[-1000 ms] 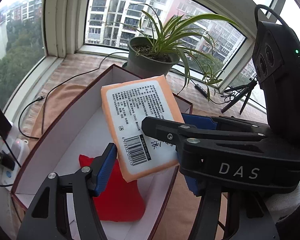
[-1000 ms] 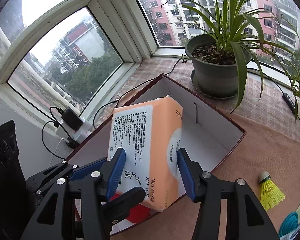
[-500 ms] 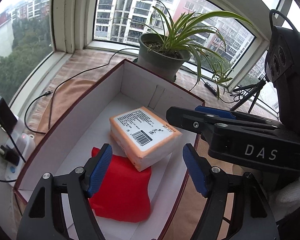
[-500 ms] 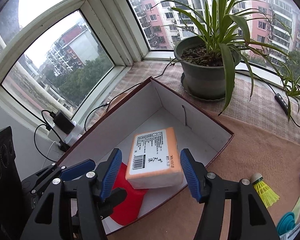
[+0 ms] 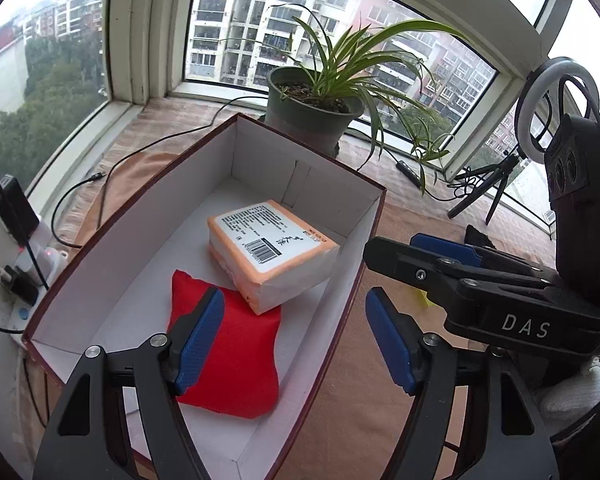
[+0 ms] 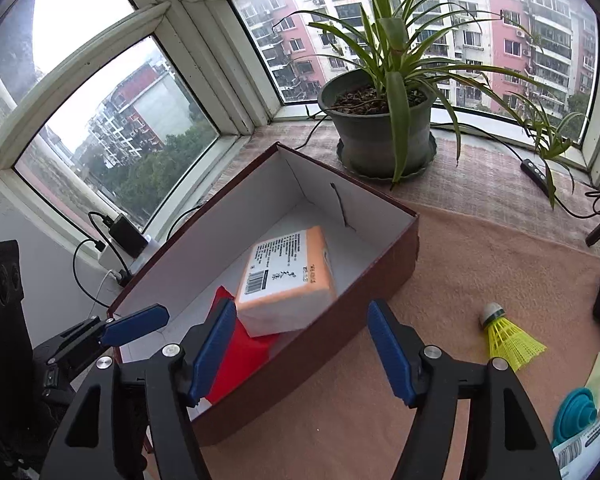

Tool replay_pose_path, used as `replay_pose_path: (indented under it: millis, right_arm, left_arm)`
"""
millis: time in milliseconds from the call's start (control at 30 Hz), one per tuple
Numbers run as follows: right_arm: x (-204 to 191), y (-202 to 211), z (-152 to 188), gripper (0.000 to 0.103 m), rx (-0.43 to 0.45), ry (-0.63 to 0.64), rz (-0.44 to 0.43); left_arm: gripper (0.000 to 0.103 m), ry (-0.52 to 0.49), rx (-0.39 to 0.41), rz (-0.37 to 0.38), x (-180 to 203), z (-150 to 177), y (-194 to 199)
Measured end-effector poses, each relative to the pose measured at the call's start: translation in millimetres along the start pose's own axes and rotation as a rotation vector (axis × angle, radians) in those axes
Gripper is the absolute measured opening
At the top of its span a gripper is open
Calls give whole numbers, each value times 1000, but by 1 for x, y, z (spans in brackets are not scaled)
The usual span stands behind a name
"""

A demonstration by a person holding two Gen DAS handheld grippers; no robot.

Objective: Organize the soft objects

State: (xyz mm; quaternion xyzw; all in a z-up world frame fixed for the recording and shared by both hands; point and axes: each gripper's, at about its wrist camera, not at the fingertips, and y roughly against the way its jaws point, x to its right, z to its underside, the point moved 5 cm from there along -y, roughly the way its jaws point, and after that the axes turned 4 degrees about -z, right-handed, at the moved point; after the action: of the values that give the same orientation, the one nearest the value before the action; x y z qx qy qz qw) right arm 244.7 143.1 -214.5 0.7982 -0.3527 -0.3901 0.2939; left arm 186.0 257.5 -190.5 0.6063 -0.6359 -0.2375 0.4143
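In the box (image 5: 236, 152), white inside and dark red outside, we see the tissue pack (image 5: 272, 252) lying flat, label up, its near corner resting on the red pouch (image 5: 228, 364). In the left wrist view the pack sits toward the box's 1 o'clock end and the pouch toward 6 o'clock. Our left tongs (image 5: 296, 340) stand wide apart with nothing between the blue pads; they have just been opening, and the pads touch neither pack nor pouch. Our right tongs (image 6: 302, 348) are likewise parted and empty, their jaws having just been opening; from that view the pack (image 6: 288, 276) lies at 12 o'clock beyond them, inside the box (image 6: 396, 256). On the table (image 6: 460, 264), a yellow shuttlecock (image 6: 508, 336) lies at 3 o'clock of the right tongs, well apart from the box. A potted plant (image 6: 380, 132) stands at 12 o'clock behind the box. At the lower right edge something teal shows, perhaps a cup; we cannot tell.
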Motion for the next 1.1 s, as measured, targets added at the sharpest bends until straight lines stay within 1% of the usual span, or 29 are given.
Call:
replay_pose_path:
  millis: [233,400,567,867,1100]
  right_arm:
    - [20,32,20,66,29,-28,-6]
    - [40,68,27,66,76,-74,-15]
    - [63,103,38,66,116,-102,-4]
    - [117,178,68,66,206,-165,36]
    - [175,239,103,66,287,-261,62]
  left_arm:
    - [73,-24,0,-1,21,16,5]
    - [73,-39,-7,12,38,30,9]
    - [73,-56,-12,28,57,43,15]
    - [73,-67,-10,71,96,64,26]
    - [73,-74,-3,114,126,80,34]
